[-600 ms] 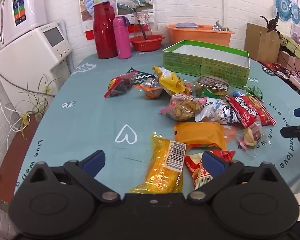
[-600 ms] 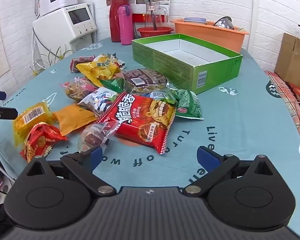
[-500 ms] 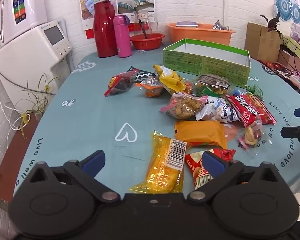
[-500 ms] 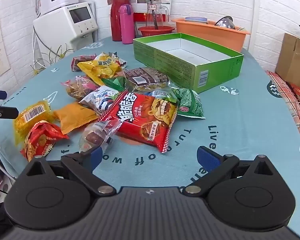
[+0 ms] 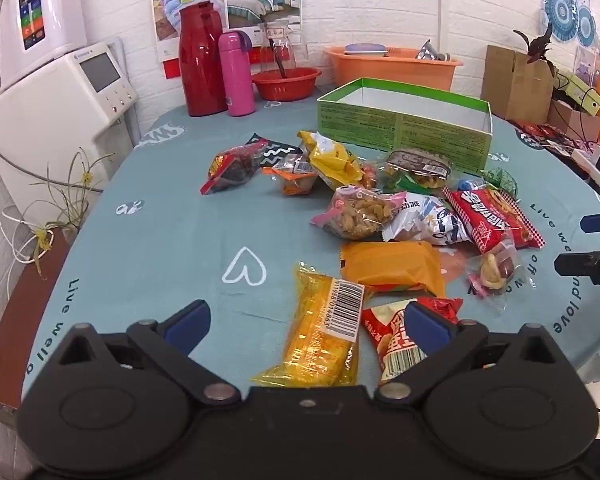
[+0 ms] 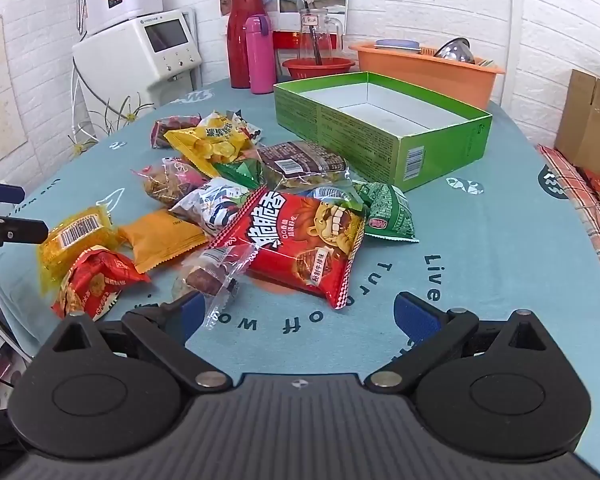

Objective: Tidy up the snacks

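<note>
Several snack packets lie in a loose pile on the teal tablecloth point(image 5: 172, 232). An open green box point(image 5: 404, 120) point(image 6: 384, 128) stands behind them with nothing inside. My left gripper point(image 5: 306, 326) hangs open over the near table edge, a yellow barcoded packet point(image 5: 324, 332) lying on the cloth between its fingers and a red packet point(image 5: 400, 340) beside its right finger. My right gripper point(image 6: 298, 314) is open too, just short of a big red packet point(image 6: 296, 240); a clear-wrapped snack point(image 6: 212, 276) lies by its left finger. An orange packet point(image 5: 392, 266) sits mid-pile.
At the back stand a red flask point(image 5: 200, 64), a pink bottle point(image 5: 236, 74), a red bowl point(image 5: 286, 84) and an orange tub point(image 5: 392, 66). A white appliance point(image 5: 56, 108) is at the left. A cardboard box point(image 5: 512, 80) and cables are at the right.
Both views have shifted a little: the snack pile sits slightly lower and closer in each frame. Both grippers stay open, nothing taken hold of.
</note>
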The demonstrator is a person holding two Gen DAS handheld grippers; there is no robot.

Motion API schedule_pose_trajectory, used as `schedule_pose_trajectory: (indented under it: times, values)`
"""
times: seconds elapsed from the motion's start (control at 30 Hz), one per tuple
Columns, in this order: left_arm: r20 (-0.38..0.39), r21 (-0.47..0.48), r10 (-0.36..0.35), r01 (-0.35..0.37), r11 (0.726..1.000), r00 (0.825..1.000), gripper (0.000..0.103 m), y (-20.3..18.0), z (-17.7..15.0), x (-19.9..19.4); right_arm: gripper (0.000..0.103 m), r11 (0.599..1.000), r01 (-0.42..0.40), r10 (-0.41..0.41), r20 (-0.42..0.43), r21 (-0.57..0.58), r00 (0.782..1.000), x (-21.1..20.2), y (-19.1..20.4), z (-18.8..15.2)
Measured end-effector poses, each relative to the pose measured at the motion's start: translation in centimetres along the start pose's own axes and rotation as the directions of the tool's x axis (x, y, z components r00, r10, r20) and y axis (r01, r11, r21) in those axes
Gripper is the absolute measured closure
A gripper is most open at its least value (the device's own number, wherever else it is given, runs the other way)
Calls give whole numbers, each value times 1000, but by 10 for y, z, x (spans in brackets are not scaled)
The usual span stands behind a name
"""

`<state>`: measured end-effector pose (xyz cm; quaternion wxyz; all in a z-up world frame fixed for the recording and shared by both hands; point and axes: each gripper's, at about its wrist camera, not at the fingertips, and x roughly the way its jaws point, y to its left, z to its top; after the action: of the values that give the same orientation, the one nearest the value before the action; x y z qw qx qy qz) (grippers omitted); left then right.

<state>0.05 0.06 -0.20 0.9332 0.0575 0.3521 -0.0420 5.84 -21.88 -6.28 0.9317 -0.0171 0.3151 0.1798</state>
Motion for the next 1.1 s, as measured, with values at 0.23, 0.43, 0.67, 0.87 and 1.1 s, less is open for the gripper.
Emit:
schedule_pose_trajectory:
  times: [0.23,0.43,0.67,0.87,1.1]
  values:
    - [0,8,-13,13,1000,1000,0,-2,-2,-2,0,1000,-10,10,6,-1,1000,-1,4,-1]
    - [-3,9,-17,17,1000,1000,0,-5,-1,-3,0,1000,-9,9,15,-3,1000,-5,3,-2]
    - [-1,15,-13,13,1000,1000,0,-8,2,-5,0,1000,-7,7,21,3,1000,-6,0,-4]
    - [-5,22,-11,11,1000,1000,0,-10,2,-5,0,1000,-10,10,25,3,1000,-6,-1,-5]
    - [-5,22,-12,12,1000,1000,0,-11,3,-4,0,1000,-12,12,27,1,1000,-6,-2,-5]
